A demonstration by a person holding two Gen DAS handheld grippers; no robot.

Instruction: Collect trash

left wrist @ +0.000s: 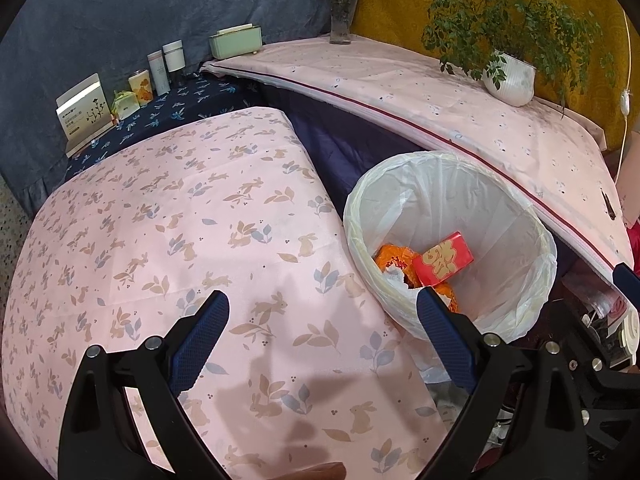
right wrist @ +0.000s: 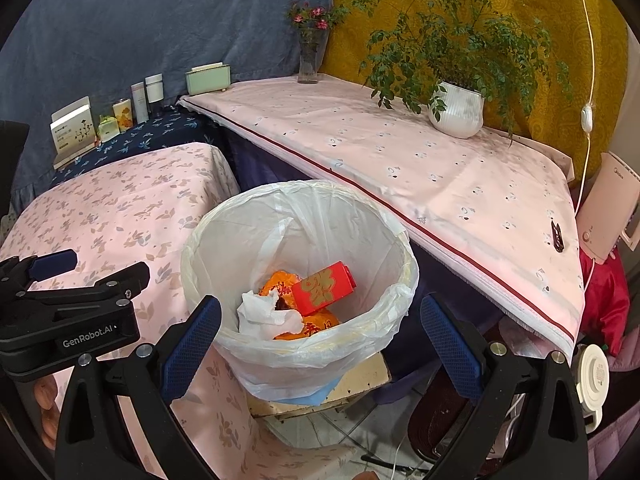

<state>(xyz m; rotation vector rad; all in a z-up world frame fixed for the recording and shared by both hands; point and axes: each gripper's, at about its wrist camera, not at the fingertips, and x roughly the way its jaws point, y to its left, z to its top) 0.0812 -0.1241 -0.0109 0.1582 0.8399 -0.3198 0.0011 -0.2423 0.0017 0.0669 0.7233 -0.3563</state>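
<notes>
A white bin (right wrist: 360, 320) lined with a white plastic bag stands between two pink-clothed tables; it also shows in the left wrist view (left wrist: 516, 216). Inside lie a red box with gold characters (right wrist: 324, 289) (left wrist: 443, 263), orange wrappers (right wrist: 280, 282) (left wrist: 392, 258) and a crumpled white tissue (right wrist: 266, 314). My right gripper (right wrist: 320, 334) is open and empty, just above the bin's near rim. My left gripper (left wrist: 322, 326) is open and empty over the rabbit-print table, its right finger at the bin's rim. The left gripper's body shows in the right wrist view (right wrist: 72, 312).
The rabbit-print table (left wrist: 168, 248) lies left of the bin. The far table (right wrist: 420, 152) holds a potted plant (right wrist: 456, 110), a flower vase (right wrist: 309, 60) and a green box (right wrist: 208, 78). Boxes and bottles (left wrist: 136, 84) stand on a dark blue cloth. A white appliance (right wrist: 608, 208) stands at right.
</notes>
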